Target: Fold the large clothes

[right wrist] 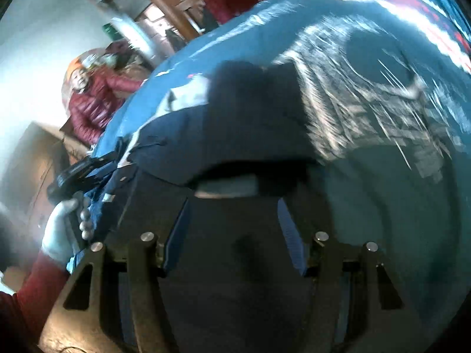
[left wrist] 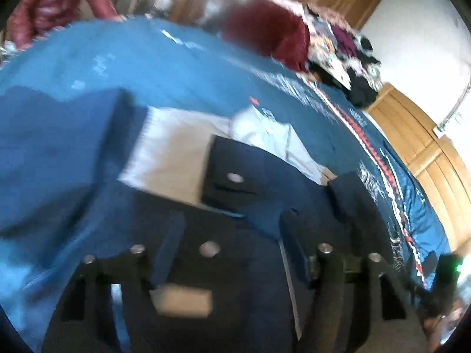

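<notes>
A dark navy jacket with metal snaps and a white lining lies on a blue patterned bedspread. My left gripper is low over it, jaws wide apart, with navy cloth and one snap lying between the blue pads. In the right wrist view the same jacket fills the middle, blurred by motion. My right gripper is also spread open, with dark cloth bunched between its fingers. Whether either pad touches the cloth cannot be told.
A maroon garment and a mixed pile of clothes sit at the bed's far side. Wooden wardrobe doors stand to the right. A person in a red puffer jacket stands beyond the bed. A white-gloved hand holds the other gripper.
</notes>
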`<state>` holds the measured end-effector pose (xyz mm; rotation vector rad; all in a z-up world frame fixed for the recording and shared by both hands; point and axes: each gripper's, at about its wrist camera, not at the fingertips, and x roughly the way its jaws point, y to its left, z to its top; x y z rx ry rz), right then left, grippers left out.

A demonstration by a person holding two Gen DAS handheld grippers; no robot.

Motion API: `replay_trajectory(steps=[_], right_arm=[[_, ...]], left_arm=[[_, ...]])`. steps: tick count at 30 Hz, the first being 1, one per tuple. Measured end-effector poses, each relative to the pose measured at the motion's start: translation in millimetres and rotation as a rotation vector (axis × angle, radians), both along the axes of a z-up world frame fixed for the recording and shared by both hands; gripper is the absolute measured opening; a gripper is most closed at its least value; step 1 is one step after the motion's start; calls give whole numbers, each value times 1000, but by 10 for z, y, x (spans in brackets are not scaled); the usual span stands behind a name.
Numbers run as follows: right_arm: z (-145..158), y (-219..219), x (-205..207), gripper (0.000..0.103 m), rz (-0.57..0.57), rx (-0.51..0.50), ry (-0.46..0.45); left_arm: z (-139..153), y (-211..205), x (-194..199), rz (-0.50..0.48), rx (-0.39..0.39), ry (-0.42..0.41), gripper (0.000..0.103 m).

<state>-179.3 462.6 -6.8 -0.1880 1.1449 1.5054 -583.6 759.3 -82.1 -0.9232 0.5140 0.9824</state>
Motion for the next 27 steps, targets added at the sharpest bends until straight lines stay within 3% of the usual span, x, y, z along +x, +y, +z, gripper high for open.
replay_trajectory(steps=[4,7,8,9,10,12,15,17,23,27], right_arm=[[-215,-48,79,60,-8,-30,26],[-228,-13,44,60,13,-21,15],[-237,-5,20,60,18,-19,10],[-227,3,10,60,23,-15,7],[-201,10,11,60,27,-7,7],[-154,-10,34,60,27,15,2],[-86,-15,106,60,19,44,-4],[-51,18,177,60,2,61,-3],[-270,476,452,62,-45,0,61],[-486,622,405,60,-57,-65,16]], left_arm=[[-272,243,235,32,-63,42,62],[-330,348,275,69,-54,34,62],[-343,372,288,76,-49,29,55],[-362,408,299,70,-57,-8,28],[-373,434,296,77,-64,-26,14],[-230,373,223,102,-4,-50,4],[120,147,9,160,118,-53,4],[205,43,-211,225,149,-57,4],[-229,119,-377,244,24,-17,4],[-324,99,-517,290,5,-42,12]])
